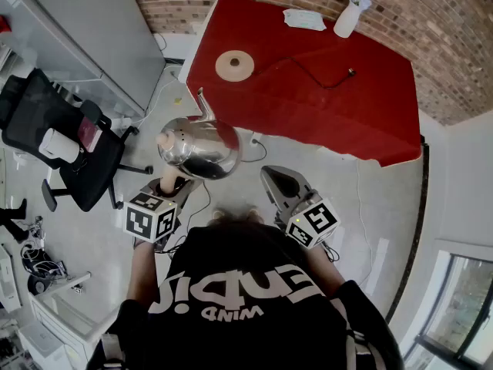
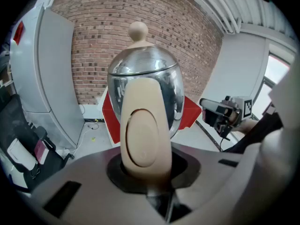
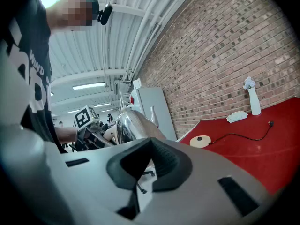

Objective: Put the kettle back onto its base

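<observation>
A shiny steel kettle (image 1: 199, 148) with a beige handle (image 2: 143, 130) hangs in the air over the floor, short of the red table (image 1: 362, 114). My left gripper (image 1: 174, 185) is shut on that handle, which fills the middle of the left gripper view. The kettle's round beige base (image 1: 234, 65) lies on the table's near left part, its black cord running right. To the kettle's right, my right gripper (image 1: 277, 183) is shut and holds nothing; in its own view the kettle (image 3: 136, 123) shows at left and the base (image 3: 202, 141) further off.
A black office chair (image 1: 65, 141) stands on the floor at the left, beside a grey cabinet (image 1: 85, 29). On the table's far side are a white vase (image 1: 350, 12) and a folded cloth (image 1: 303, 19). A brick wall runs behind.
</observation>
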`<state>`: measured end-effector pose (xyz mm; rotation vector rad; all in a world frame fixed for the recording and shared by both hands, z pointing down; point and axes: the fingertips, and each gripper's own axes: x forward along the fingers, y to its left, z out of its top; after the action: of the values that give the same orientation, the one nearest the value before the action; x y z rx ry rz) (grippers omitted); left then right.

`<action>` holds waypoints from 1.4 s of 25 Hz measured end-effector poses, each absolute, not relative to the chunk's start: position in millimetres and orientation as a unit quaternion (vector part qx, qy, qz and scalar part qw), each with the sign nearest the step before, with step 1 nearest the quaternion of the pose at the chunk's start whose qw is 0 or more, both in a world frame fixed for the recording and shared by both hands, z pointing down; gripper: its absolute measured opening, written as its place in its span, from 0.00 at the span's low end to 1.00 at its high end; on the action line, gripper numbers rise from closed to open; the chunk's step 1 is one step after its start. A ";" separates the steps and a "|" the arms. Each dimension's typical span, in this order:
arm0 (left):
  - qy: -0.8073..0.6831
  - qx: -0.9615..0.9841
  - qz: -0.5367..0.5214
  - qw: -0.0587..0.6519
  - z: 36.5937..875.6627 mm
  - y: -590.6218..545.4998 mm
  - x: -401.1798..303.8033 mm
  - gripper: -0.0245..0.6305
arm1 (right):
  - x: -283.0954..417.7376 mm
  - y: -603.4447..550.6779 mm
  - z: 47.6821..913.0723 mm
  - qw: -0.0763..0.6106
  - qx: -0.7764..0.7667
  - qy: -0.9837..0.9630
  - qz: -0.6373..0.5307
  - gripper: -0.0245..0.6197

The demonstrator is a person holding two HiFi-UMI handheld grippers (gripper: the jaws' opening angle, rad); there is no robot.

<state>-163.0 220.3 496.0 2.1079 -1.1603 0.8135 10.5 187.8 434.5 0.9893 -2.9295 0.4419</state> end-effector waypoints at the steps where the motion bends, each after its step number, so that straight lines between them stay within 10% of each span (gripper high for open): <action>1: -0.436 0.792 0.306 0.297 496.0 220.2 -163.2 0.14 | 10.9 187.5 434.8 0.009 0.317 -0.938 0.142 0.07; 35: -0.462 0.789 0.265 0.307 488.2 212.6 -135.3 0.14 | 83.9 189.9 428.5 0.011 0.317 -0.939 0.132 0.07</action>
<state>-135.3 212.6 488.2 2.0866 -1.2234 0.7001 83.9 189.9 428.5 0.9878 -2.9301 0.4115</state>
